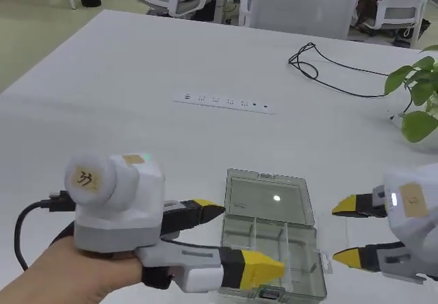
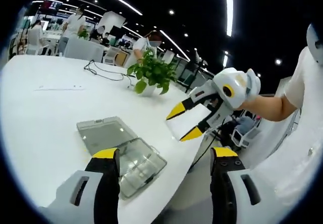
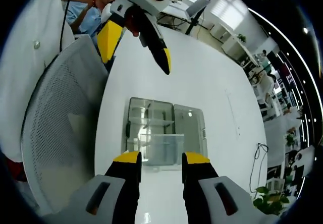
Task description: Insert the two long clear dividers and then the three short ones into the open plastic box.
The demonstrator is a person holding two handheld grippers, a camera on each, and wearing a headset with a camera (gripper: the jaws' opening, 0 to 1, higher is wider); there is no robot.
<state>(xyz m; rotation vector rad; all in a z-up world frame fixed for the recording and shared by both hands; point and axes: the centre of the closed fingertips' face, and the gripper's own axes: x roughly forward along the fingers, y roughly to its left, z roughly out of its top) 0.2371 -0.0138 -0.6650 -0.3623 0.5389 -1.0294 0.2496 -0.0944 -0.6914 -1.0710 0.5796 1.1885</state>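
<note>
Two hand-held grippers are working over the near edge of the table (image 1: 137, 78), facing each other across one open box (image 1: 318, 263). One clear divider (image 2: 194, 117) is spanning the gap between the right hand-held gripper's (image 1: 341, 231) yellow tips. Its jaws are standing moderately apart and pinching the piece by its opposite edges. It is hanging in the air just off the box's right side, clear of the table and apart from the box.

One box base is lying near the table's near edge, with its one lid (image 1: 270, 194) folded flat behind it, toward the table's middle. Clear dividers are already standing inside the base and splitting it into compartments. How many there are cannot be told.

Held wide apart, the left hand-held gripper's (image 1: 239, 237) jaws are gripping nothing. It is pointing rightward at the other tool, rolled so that one jaw is lying nearer the person and the other farther away. Its tips are reaching over the box's left side; whether they are touching it cannot be told. One hand (image 1: 75, 273) is gripping it from below and behind, at the table's near left.

One power strip (image 1: 224, 103) is lying flat near the table's middle. One black cable (image 1: 328, 68) is looping toward the far right corner, and one leafy plant (image 1: 417, 98) is standing at the right edge. One mesh chair (image 3: 60, 123) is sitting just off the near edge.
</note>
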